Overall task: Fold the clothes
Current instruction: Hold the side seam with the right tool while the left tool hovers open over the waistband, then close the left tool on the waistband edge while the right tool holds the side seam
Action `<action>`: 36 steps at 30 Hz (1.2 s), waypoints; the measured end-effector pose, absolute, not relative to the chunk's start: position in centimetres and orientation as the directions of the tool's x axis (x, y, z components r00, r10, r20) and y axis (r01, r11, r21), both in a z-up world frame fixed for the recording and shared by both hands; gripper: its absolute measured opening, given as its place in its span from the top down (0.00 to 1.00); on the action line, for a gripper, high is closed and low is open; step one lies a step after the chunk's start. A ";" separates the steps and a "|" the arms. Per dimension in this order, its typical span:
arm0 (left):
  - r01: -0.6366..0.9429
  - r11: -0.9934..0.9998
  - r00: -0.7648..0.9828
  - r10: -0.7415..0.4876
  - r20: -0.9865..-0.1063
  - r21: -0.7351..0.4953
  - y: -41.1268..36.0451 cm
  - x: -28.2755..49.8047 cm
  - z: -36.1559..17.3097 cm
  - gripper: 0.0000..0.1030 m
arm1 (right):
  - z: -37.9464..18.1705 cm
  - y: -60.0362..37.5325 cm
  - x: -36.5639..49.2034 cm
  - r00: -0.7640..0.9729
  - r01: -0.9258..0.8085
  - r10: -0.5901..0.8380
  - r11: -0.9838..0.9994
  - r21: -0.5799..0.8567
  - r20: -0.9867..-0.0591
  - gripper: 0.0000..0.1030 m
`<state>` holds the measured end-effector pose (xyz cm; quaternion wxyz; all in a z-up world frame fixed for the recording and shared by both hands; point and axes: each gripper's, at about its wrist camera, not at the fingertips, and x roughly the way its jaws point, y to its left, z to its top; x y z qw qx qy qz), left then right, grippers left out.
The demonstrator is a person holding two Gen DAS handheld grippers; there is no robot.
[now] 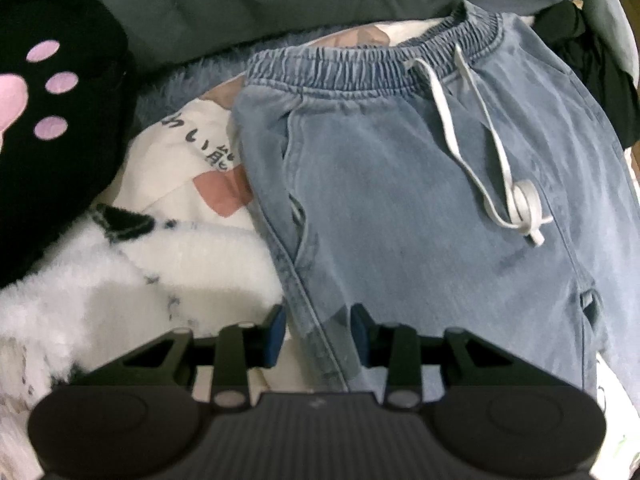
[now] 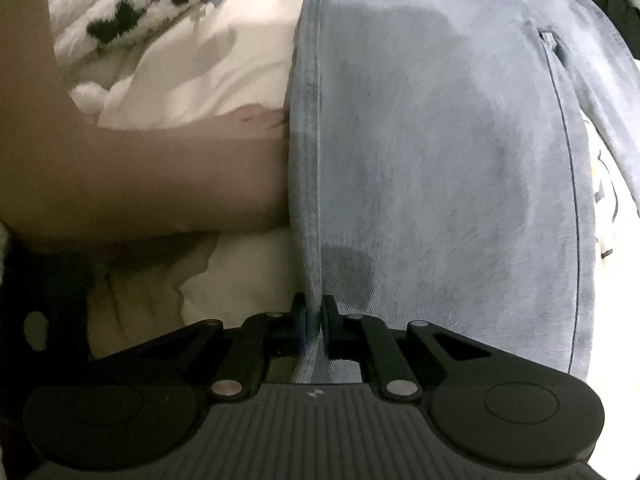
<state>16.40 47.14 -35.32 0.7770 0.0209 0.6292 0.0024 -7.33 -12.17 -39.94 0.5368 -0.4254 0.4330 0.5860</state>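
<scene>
the jeans (image 1: 420,184) lie lengthwise on the bed, legs seemingly laid together; cross folds look undone. right gripper (image 2: 314,320) pinches the side seam, left gripper (image 1: 318,330) straddles it, parted.

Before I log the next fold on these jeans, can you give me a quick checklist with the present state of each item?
1. Right hand-held gripper clamped on the jeans side seam: ok.
2. Left hand-held gripper clamped on the jeans: not ok, jaws apart, straddling the seam edge.
3. Waistband lying flat: ok.
4. Drawstring clear of both grippers: ok.
5. Trouser legs straight: cannot tell, out of view.
6. Black paw cushion off the jeans: ok.
</scene>
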 end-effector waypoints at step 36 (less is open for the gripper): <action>-0.339 0.925 0.302 -0.067 -0.951 -0.172 49.6 15.6 -37.7 0.75 | -36.3 -14.6 -1.1 -0.166 -0.939 0.368 0.225 0.261 -0.915 0.99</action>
